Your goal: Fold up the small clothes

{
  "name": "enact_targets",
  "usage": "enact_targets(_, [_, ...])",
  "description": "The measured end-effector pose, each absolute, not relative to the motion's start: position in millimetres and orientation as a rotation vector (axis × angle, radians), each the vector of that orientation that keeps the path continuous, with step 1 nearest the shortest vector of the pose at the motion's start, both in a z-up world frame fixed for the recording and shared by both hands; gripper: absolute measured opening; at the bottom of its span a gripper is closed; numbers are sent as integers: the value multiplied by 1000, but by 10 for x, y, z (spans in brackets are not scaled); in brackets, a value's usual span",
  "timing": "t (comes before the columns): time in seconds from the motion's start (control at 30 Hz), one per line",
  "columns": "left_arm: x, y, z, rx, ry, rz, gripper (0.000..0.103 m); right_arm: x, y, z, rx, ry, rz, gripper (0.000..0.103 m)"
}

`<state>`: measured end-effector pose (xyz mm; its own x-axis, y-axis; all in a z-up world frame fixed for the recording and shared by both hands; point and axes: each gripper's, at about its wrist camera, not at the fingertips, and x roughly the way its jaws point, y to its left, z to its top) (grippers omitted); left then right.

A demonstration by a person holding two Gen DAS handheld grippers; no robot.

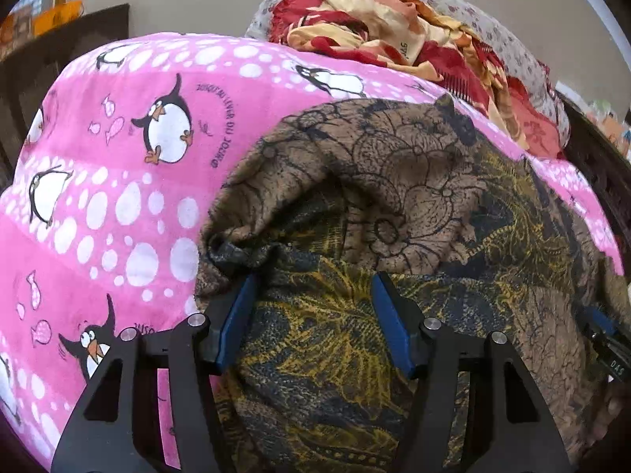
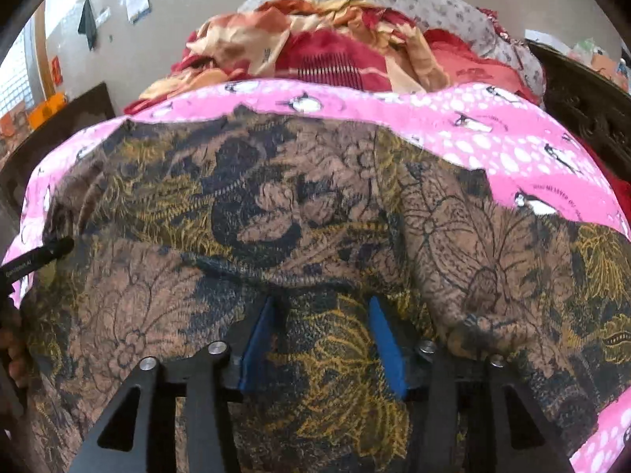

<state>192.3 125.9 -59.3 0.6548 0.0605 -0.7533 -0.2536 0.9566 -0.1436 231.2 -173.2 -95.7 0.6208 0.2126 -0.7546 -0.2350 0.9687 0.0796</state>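
A brown garment with black and yellow floral print (image 1: pixel 394 205) lies spread on a pink penguin blanket (image 1: pixel 118 181). It also fills the right wrist view (image 2: pixel 299 213). My left gripper (image 1: pixel 313 280) is open, its blue fingers resting on the garment's left part below a raised fold. My right gripper (image 2: pixel 321 303) is open, its blue fingers pressed low on the garment under a fold edge. The right gripper shows at the right edge of the left wrist view (image 1: pixel 603 335), and the left gripper at the left edge of the right wrist view (image 2: pixel 35 260).
A heap of red, orange and cream clothes (image 1: pixel 394 39) lies at the back on a grey flowered pillow (image 1: pixel 508 43). The pink blanket (image 2: pixel 512 138) extends right. A dark carved headboard (image 2: pixel 583 110) stands at the right. A dark table (image 1: pixel 59 51) stands at the left.
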Motion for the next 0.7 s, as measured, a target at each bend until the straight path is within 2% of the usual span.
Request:
enact_targets(0.2, [1819,1194,-456,-194,849,180,63,2290,-1598,-872,-70,874,197,54])
enact_targets(0.3, [1460,1111,-340,-214,783,176,63,1913,-1460,-696,-70,846,193,57])
enact_targets(0.37, [1252,1005,-322,-224,763,142,63,1696,-1268,-865,-102,903,232,77])
enact_targets(0.4, [1204,957,-356,-225,781,129,63,1673,-1212,-974,-124,939,233,77])
enact_targets(0.43, [1173,889,-428,-211,817,118,63,1573,-1177,-981,-153,876,205,77])
enact_targets(0.5, [1127,755,-583,-122,843,116,64,1559,-1188,-894,-147,887,210,75])
enact_targets(0.53, [1115,710,-627,-86,851,110,66,1536,-1262,-784,-111,876,228,73])
enact_targets(0.6, [1139,693,-608,-89,845,77,80,1459,-1528,-519,-47,799,246,73])
enact_targets(0.7, [1195,694,-622,-98,853,63,80,1451,-2284,-146,22,698,140,73])
